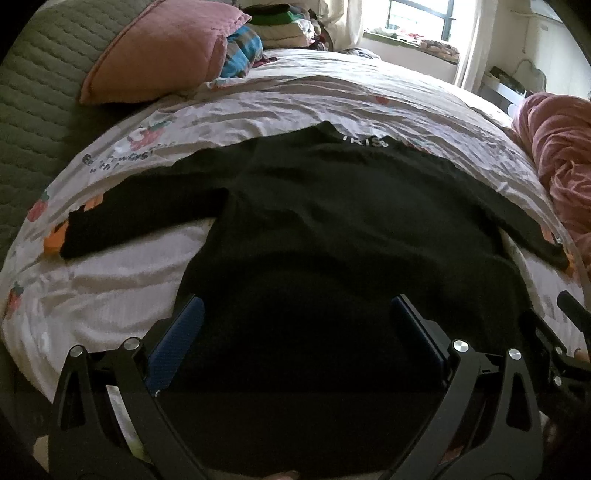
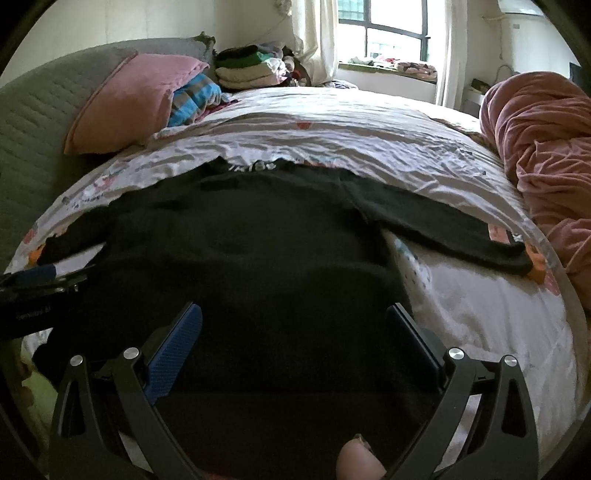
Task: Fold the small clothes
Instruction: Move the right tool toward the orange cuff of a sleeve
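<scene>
A black long-sleeved top [image 1: 332,221] lies spread flat on the bed, collar at the far end, both sleeves out to the sides. It also shows in the right wrist view [image 2: 251,240]. My left gripper [image 1: 295,306] is open, its blue-padded fingers wide apart over the hem near the left side. My right gripper [image 2: 293,314] is open, its fingers spread over the hem near the right side. The right gripper's edge shows at the far right of the left wrist view [image 1: 569,332], and the left gripper at the far left of the right wrist view [image 2: 40,280].
The bed has a white printed cover [image 1: 110,288]. A pink pillow [image 1: 159,48] and a stack of folded clothes [image 1: 280,22] lie at the far left. A bunched pink blanket [image 2: 546,158] lies at the right. A green quilted headboard [image 1: 33,110] stands at the left.
</scene>
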Motion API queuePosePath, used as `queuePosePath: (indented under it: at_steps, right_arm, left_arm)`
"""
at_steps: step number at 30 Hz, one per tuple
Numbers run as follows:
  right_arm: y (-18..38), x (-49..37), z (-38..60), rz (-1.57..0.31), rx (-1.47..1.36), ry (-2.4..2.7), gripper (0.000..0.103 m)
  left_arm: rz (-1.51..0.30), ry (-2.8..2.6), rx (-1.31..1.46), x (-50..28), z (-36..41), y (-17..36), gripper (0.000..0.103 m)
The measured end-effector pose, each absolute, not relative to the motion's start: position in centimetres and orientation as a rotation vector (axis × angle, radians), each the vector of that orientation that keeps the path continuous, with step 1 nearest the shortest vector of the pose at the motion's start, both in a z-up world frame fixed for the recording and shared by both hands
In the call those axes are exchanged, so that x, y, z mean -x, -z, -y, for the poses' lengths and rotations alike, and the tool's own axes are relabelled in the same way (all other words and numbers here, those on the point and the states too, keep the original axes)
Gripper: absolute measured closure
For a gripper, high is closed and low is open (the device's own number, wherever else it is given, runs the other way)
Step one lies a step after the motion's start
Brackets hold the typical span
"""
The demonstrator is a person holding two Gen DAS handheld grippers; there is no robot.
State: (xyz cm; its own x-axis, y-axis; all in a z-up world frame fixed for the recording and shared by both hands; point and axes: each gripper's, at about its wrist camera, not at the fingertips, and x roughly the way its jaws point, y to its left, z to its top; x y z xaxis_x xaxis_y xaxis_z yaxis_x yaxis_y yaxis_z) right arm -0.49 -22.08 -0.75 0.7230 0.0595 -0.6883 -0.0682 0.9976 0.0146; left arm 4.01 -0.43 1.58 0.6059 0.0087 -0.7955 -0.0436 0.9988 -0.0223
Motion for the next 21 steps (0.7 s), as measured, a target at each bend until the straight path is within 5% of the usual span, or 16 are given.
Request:
queuePosePath:
  at_steps: [21]
  right_arm:
    - [-2.9, -5.7, 25.7, -0.670, -0.072, -0.014, 0.004]
  left_arm:
    - [-0.885, 0.007, 0.061, -11.3, 3.0, -4.8, 0.009]
